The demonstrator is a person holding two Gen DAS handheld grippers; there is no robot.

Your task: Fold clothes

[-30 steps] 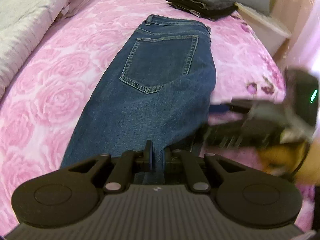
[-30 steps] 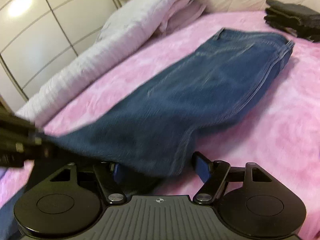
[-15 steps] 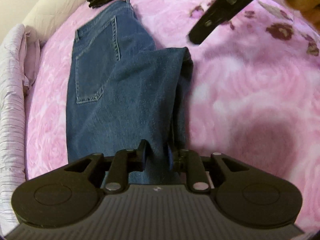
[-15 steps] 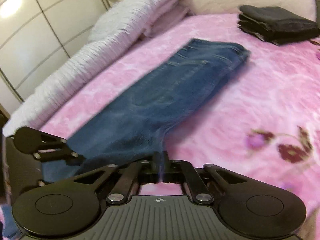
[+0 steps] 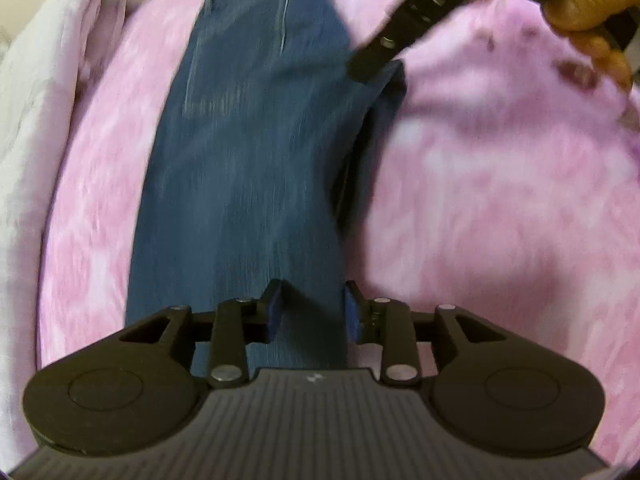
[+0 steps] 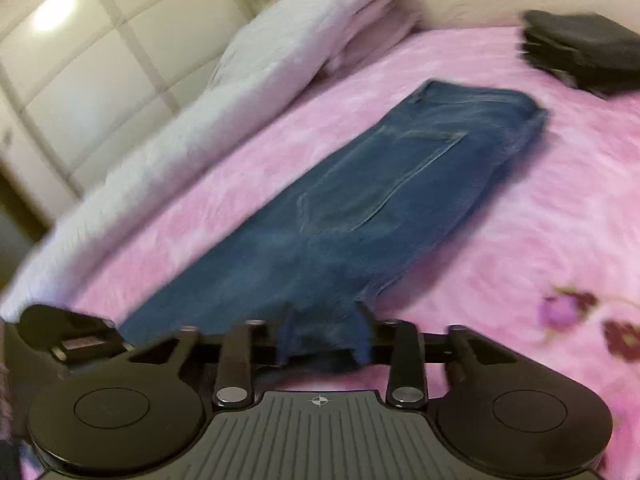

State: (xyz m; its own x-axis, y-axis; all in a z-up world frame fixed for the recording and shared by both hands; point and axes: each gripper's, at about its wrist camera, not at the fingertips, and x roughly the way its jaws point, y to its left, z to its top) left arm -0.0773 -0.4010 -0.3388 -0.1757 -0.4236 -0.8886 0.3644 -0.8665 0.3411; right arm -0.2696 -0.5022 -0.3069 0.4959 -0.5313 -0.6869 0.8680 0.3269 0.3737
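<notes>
Lying lengthwise on the pink bed (image 6: 520, 240): jeans (image 6: 380, 200), halved leg on leg, pocket up. Both just opening: left tongs (image 5: 314, 308) part-open with denim loose between, right tongs (image 6: 324, 332) likewise. Best: smooth flat, regrip both hem corners, carry evenly to the waistband.

My left tool (image 5: 314, 312) has just been opening around the jeans (image 5: 256, 168); my right tool (image 6: 324, 334), pinched shut a moment ago, stands apart again.

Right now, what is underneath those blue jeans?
The jeans lie flat on a pink rose-patterned bedspread, which shows on every side. Whatever is directly beneath the denim is covered and cannot be seen.
</notes>
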